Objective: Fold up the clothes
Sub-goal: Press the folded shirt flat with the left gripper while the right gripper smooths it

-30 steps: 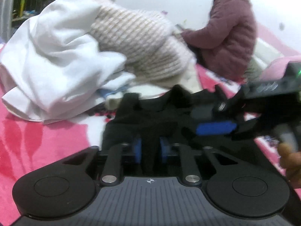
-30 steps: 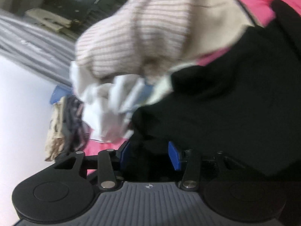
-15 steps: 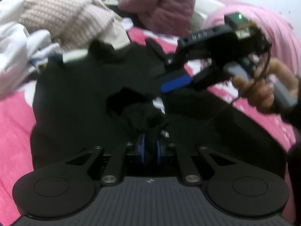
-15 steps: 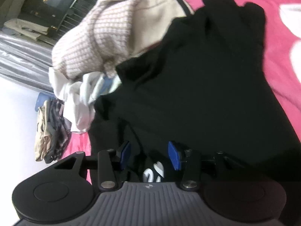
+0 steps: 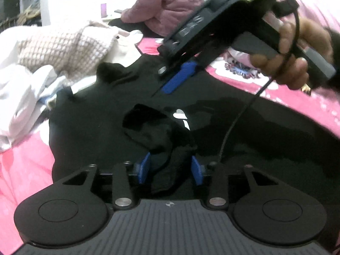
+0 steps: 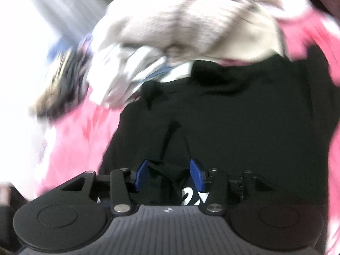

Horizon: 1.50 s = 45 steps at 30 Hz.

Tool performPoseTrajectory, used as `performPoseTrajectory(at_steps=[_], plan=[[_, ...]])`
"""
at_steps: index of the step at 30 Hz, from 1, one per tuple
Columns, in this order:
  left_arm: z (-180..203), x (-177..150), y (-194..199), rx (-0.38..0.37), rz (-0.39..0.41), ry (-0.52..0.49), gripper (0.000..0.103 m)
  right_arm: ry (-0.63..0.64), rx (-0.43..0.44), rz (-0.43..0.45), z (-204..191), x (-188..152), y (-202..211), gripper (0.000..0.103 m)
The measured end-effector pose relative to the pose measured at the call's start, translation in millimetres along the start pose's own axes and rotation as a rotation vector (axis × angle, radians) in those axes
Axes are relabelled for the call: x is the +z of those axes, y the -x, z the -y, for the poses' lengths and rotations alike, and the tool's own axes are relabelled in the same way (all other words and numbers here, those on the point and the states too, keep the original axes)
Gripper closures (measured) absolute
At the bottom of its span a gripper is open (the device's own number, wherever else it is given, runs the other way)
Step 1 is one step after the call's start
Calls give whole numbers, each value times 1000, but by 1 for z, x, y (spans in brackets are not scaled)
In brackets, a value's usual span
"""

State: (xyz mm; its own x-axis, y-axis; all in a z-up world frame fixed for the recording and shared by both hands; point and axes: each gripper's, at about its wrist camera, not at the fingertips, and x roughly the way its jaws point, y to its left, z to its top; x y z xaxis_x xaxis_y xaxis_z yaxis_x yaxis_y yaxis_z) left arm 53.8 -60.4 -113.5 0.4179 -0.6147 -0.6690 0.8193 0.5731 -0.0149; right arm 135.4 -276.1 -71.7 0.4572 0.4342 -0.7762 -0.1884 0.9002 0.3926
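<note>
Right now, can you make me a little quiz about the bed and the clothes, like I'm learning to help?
1. True or false: the black garment lies spread on a pink bedspread.
2. Pick one: what sits right beside the black garment? A a pile of clothes, B a basket, C a pair of shoes.
3. Fill the gap: the person sitting in the background wears a ____ jacket.
Key: 1 true; 2 A; 3 pink.
</note>
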Motion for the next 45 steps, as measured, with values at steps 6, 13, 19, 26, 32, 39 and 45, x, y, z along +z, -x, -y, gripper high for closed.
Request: performPoseTrajectory(at_steps=[6, 13, 19, 26, 32, 39, 45], plan=[[8, -1, -8, -17, -1, 18, 56, 195, -59, -29, -21, 0, -36, 83], [8, -6, -8, -35, -24, 46, 56, -309, 9, 230, 63, -20, 12, 100], [9, -3, -1, -19, -11, 54, 56, -522, 80, 257, 102, -53, 25, 97], [16, -3, -1, -58, -33, 35, 56, -172, 137, 76, 35, -9, -11, 58], [22, -10, -5, -39, -49, 41, 57, -149, 125, -15, 26, 2, -58, 97], [13, -11, -5, -69, -49, 105, 59, -357, 120, 229, 54, -38, 10, 99], [13, -6, -5, -100, -52, 123, 58, -631, 54, 232, 93, -93, 21, 99]])
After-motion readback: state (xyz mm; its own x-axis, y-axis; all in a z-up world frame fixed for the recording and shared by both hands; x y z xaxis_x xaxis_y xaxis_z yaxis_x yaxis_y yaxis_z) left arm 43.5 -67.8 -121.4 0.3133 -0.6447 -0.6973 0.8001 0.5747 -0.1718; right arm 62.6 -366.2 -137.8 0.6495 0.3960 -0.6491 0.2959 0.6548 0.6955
